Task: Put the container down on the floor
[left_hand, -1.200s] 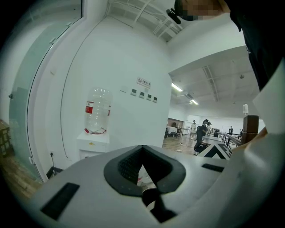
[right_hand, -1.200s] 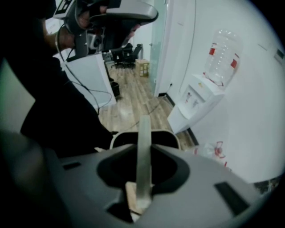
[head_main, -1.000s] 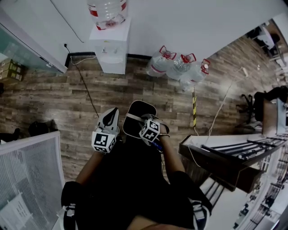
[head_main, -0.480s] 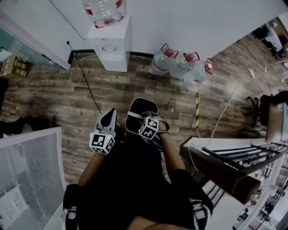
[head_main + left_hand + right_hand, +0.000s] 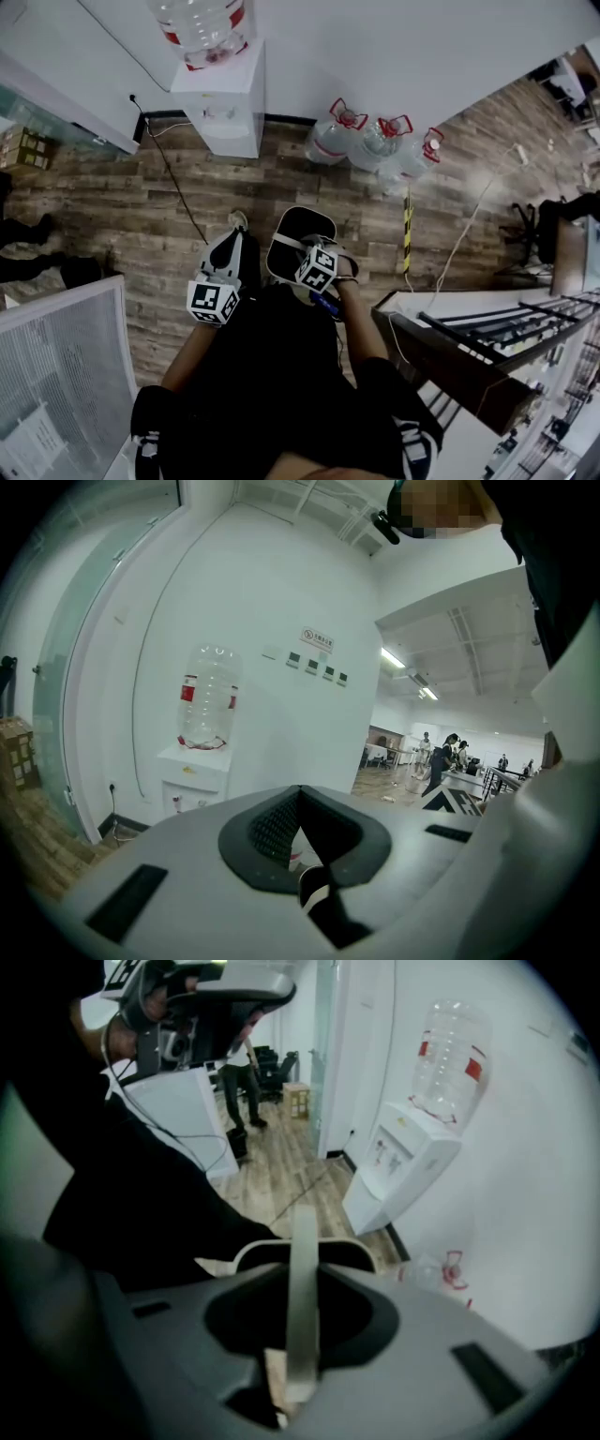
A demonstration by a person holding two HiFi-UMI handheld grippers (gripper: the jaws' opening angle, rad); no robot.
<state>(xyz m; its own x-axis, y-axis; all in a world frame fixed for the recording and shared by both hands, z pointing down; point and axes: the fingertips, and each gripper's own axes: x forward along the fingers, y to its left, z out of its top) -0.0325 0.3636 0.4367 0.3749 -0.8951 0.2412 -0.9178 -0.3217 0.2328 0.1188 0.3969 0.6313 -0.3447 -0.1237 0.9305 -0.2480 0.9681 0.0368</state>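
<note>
Both jaws of the right hand-held gripper (image 5: 312, 249) were clamped on the pale handle (image 5: 302, 1241) of the dark container (image 5: 292, 231). The container was in front of the water dispenser (image 5: 223, 103), over the plank floor (image 5: 112, 202). Its base was hidden, so floor contact could not be judged. The left hand-held gripper (image 5: 300, 794) was pressed together and empty. Three spare bottles (image 5: 375, 141) stood right of the water dispenser, against the white wall (image 5: 394, 47).
</note>
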